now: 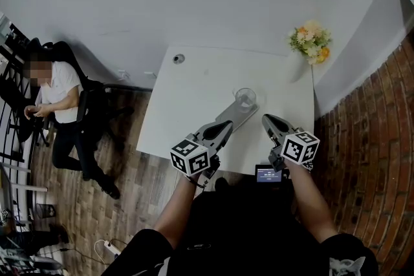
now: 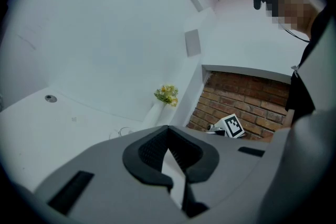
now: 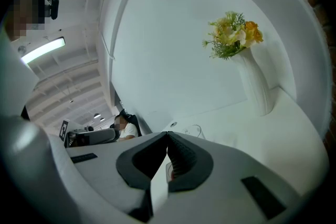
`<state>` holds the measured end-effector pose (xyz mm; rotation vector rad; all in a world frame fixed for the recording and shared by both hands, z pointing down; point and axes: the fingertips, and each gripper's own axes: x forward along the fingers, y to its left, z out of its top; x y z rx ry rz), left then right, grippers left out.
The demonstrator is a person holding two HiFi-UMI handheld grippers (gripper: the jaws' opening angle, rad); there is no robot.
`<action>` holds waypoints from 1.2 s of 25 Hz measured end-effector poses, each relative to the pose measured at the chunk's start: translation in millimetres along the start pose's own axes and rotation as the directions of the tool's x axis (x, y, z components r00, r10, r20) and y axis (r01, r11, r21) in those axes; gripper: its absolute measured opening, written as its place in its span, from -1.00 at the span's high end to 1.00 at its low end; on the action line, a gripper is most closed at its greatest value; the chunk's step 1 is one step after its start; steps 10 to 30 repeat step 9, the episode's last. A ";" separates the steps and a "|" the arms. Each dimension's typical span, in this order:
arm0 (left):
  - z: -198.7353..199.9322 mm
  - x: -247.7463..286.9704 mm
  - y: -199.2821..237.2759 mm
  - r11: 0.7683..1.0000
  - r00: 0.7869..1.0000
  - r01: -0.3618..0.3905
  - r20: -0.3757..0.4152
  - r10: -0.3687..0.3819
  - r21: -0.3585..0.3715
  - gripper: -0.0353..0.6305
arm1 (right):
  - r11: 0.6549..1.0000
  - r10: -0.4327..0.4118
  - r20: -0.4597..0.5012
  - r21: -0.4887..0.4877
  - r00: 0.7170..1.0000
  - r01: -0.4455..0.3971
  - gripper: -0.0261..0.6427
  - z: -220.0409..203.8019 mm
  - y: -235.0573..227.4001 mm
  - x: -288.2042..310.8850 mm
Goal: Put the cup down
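A clear glass cup (image 1: 245, 99) stands upright on the white table (image 1: 194, 106), near its front middle. My left gripper (image 1: 227, 127) is just short of the cup and to its left, jaws shut and empty. To the cup's right, close to the table's front edge, my right gripper (image 1: 266, 118) is shut with nothing in it. Neither gripper touches the cup. The cup's rim (image 2: 122, 132) shows faintly beyond the jaws of the left gripper (image 2: 168, 128). In the right gripper view the cup (image 3: 197, 130) stands just past the right gripper (image 3: 168, 135).
A white vase of flowers (image 1: 311, 42) stands at the table's far right corner, against the white wall. A round grommet (image 1: 178, 59) sits at the far left of the table. A brick wall (image 1: 369, 139) runs along the right. A person (image 1: 58, 94) sits on a chair to the left.
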<state>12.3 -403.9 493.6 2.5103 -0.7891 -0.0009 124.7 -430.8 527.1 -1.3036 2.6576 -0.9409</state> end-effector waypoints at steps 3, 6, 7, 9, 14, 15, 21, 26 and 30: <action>-1.1 1.4 1.8 1.000 1.000 -0.002 -0.002 0.002 0.000 0.87 | 1.000 -0.010 -0.005 -0.003 1.000 0.010 0.88 -2.2 -4.7 1.8; -1.3 2.2 3.4 1.000 1.000 -0.004 0.003 0.004 -0.015 0.87 | 1.000 -0.019 -0.012 -0.008 1.000 0.019 0.88 -3.9 -8.5 3.1; -0.5 2.1 3.7 1.000 1.000 -0.002 0.009 0.002 -0.025 0.87 | 1.000 -0.021 -0.015 -0.009 1.000 0.021 0.88 -4.2 -9.1 3.5; 1.5 1.8 4.2 0.999 1.000 0.003 0.023 -0.002 -0.047 0.87 | 1.000 -0.027 -0.020 -0.011 0.999 0.026 0.88 -4.6 -10.3 4.3; 1.5 1.8 4.2 0.999 1.000 0.003 0.023 -0.002 -0.047 0.87 | 1.000 -0.027 -0.020 -0.011 0.999 0.026 0.88 -4.6 -10.3 4.3; 1.5 1.8 4.2 0.999 1.000 0.003 0.023 -0.002 -0.047 0.87 | 1.000 -0.027 -0.020 -0.011 0.999 0.026 0.88 -4.6 -10.3 4.3; 1.5 1.8 4.2 0.999 1.000 0.003 0.023 -0.002 -0.047 0.87 | 1.000 -0.027 -0.020 -0.011 0.999 0.026 0.88 -4.6 -10.3 4.3; 1.5 1.8 4.2 0.999 1.000 0.003 0.023 -0.002 -0.047 0.87 | 1.000 -0.027 -0.020 -0.011 0.999 0.026 0.88 -4.6 -10.3 4.3; 1.5 1.8 4.2 0.999 1.000 0.003 0.023 -0.002 -0.047 0.87 | 1.000 -0.027 -0.020 -0.011 0.999 0.026 0.88 -4.6 -10.3 4.3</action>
